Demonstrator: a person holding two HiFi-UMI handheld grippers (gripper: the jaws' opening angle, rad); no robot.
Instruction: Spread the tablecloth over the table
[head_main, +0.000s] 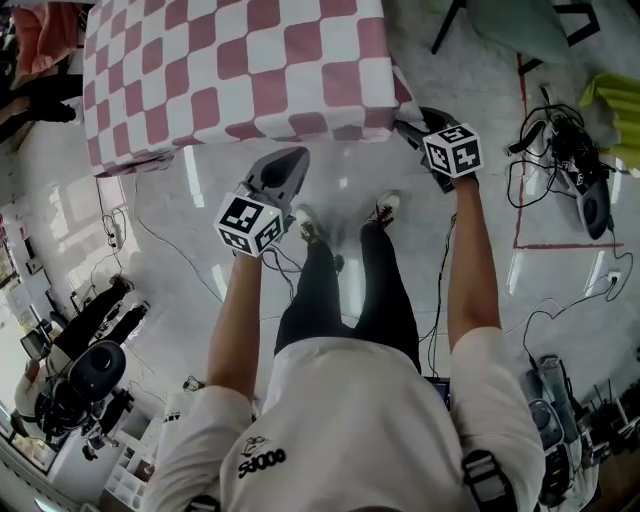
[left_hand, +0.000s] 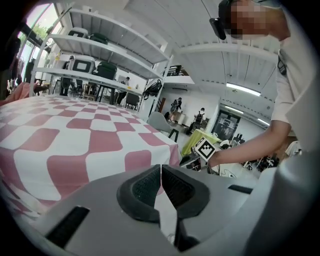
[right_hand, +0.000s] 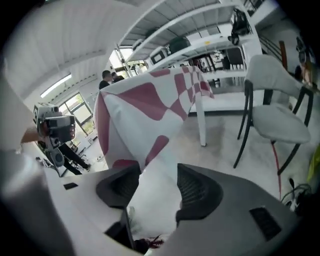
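**A:** Cloth status?

**B:** Red/white checked tablecloth (head_main: 230, 70) lies over the desk top and drapes down the near side. Top looks flat in the head view. The near-R corner hangs off as a loose fold. The desk (right_hand: 201, 125) is almost all covered. Only a white leg shows, in the R gripper view.

**A:** R hand-held gripper (head_main: 408, 128)?

**B:** At that near-R corner. Jaws stand wide apart, and white fabric from the hanging fold sits in the gap btwn them (R gripper view). No clamp visible. Can't tell if the cloth brushes either pad. Its marker cube (head_main: 452, 150) faces up.

**A:** L hand-held gripper (head_main: 296, 158)?

**B:** Jaws together, nothing pinched. It sits below the near hem, apart from the cloth, over bare floor (head_main: 200, 280). Tips point toward the desk. In the L gripper view the checked top spreads out beyond the tips, w/ the R cube visible off to the side.

**A:** Person?

**B:** Stands at the near edge, arms out fwd. Shoes (head_main: 385, 208) are on the floor btwn the two grippers.

**A:** Surroundings?

**B:** Grey chair (right_hand: 277, 115) just beside the desk's R side. Tangle of cables (head_main: 545, 150) on the floor further R. Shelving (left_hand: 100, 55) behind the desk in the L gripper view.
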